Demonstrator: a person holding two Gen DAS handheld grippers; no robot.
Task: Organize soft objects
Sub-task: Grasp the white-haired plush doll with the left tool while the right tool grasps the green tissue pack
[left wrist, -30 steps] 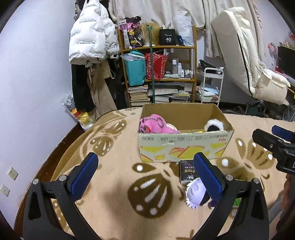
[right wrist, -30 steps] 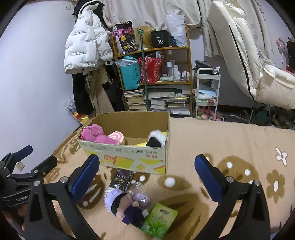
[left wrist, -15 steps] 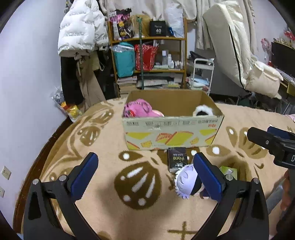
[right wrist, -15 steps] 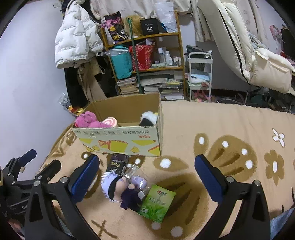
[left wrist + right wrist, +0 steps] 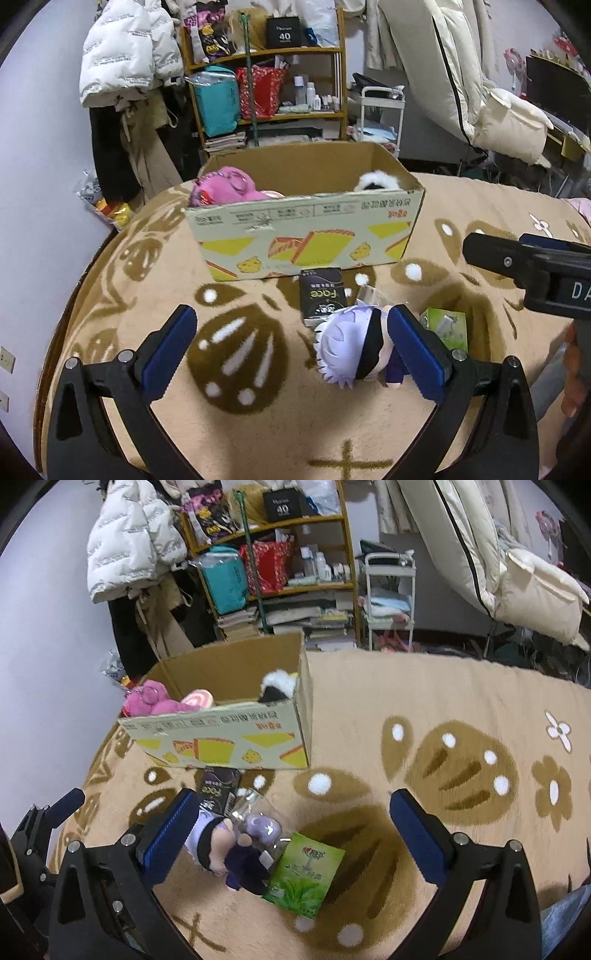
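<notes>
A white-haired plush doll (image 5: pixel 351 345) in dark clothes lies on the tan blanket, just inside my left gripper's right finger; it also shows in the right wrist view (image 5: pixel 229 845). My left gripper (image 5: pixel 291 349) is open and empty above the blanket. My right gripper (image 5: pixel 291 834) is open and empty, with the doll by its left finger. A cardboard box (image 5: pixel 306 236) (image 5: pixel 229 734) behind holds a pink plush (image 5: pixel 225 184) (image 5: pixel 147 701), a black-and-white plush (image 5: pixel 375 181) (image 5: pixel 277 685) and a pink swirl plush (image 5: pixel 199 700).
A black packet (image 5: pixel 321 295) (image 5: pixel 218 786) lies in front of the box. A green packet (image 5: pixel 445 326) (image 5: pixel 304 873) and clear plastic wrap (image 5: pixel 251 803) lie by the doll. Shelves (image 5: pixel 266 77) and a white jacket (image 5: pixel 125 55) stand behind. The blanket's left edge drops off.
Both grippers have moved forward and down toward the doll. The doll now sits between the left gripper's fingers near its right one. Both stay open.
</notes>
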